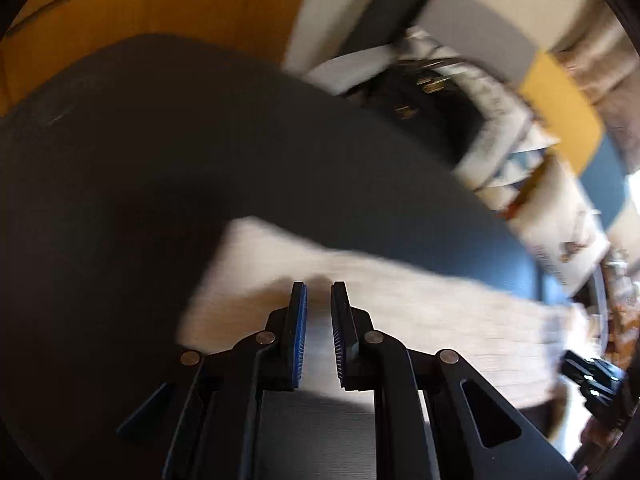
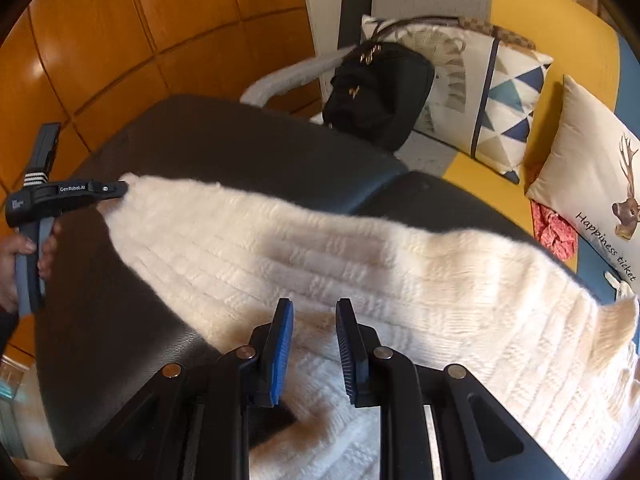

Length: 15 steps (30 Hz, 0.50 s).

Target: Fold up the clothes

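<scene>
- On the black padded surface (image 2: 248, 148), the largest item, lies a white knitted garment (image 2: 320, 248), spread as a long band from upper left to lower right in the right wrist view; its right end hangs over the surface's edge toward the yellow sofa (image 2: 560, 12).
- Behind the surface sit 2 cushions, a triangle-print cushion (image 2: 504, 108) and a deer-print cushion (image 2: 592, 168), with a black bag (image 2: 376, 92) beside them; all stand clear of the fold.
- The left gripper (image 2: 122, 189), held in a hand (image 2: 24, 256), meets the garment's far left corner; its jaws stand narrow with knit between them in the left wrist view (image 1: 319, 292), apparently pinching that corner, though blur leaves pad contact uncertain.
- The right gripper (image 2: 314, 312) hovers over the garment's near middle; its fingers (image 2: 282, 344) stand slightly apart, and whether they nip the knit cannot be told.
- Judged step: carrying 1 edge across for a fold. To do it well, keep both corners level, hold the knit taut between the 2 grippers without stretching it, and lay the edge onto the opposite edge squarely.
</scene>
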Each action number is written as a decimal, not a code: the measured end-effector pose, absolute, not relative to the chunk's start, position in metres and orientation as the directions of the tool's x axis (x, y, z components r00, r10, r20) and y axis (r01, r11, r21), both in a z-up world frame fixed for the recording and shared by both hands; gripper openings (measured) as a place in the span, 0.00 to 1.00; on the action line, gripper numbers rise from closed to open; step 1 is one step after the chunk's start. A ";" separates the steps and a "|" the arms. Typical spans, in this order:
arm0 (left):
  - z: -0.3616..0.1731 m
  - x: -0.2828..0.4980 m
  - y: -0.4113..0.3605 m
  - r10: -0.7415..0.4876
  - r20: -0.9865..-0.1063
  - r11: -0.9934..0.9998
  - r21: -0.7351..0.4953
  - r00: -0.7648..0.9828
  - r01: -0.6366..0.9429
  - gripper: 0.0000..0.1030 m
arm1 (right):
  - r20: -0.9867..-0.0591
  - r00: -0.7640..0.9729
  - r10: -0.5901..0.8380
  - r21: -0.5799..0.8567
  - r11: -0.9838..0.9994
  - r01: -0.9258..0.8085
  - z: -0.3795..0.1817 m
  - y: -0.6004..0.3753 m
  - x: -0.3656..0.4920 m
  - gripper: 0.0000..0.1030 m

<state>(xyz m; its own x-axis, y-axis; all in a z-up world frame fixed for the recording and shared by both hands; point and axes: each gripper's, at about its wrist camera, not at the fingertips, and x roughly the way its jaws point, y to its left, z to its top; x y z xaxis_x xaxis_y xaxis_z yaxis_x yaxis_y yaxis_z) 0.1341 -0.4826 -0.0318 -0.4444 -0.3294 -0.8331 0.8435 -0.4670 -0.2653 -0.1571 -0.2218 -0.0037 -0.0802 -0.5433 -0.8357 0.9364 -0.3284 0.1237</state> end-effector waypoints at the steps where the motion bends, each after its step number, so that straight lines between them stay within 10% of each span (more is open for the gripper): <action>1: -0.032 0.138 -0.484 -0.330 -0.832 -0.469 -0.265 -0.446 0.842 0.13 | -0.847 -0.088 -0.524 0.110 -0.335 0.936 -0.010 -0.225 -0.157 0.20; 10: 0.006 0.169 -0.478 -0.322 -0.758 -0.505 -0.370 -0.568 0.780 0.13 | -0.815 -0.056 -0.577 0.142 -0.292 0.946 0.010 -0.214 -0.140 0.20; 15: -0.020 0.155 -0.470 -0.302 -0.850 -0.526 -0.229 -0.431 0.819 0.13 | -0.841 -0.059 -0.538 0.116 -0.286 0.951 -0.002 -0.213 -0.129 0.20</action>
<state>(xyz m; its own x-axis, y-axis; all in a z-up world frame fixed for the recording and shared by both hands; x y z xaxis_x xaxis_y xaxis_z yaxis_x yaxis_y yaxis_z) 0.1545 -0.4700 -0.0205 -0.4314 -0.3018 -0.8502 0.8192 -0.5257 -0.2291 -0.1291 -0.2130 -0.0017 -0.0591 -0.5382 -0.8407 0.9512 -0.2858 0.1161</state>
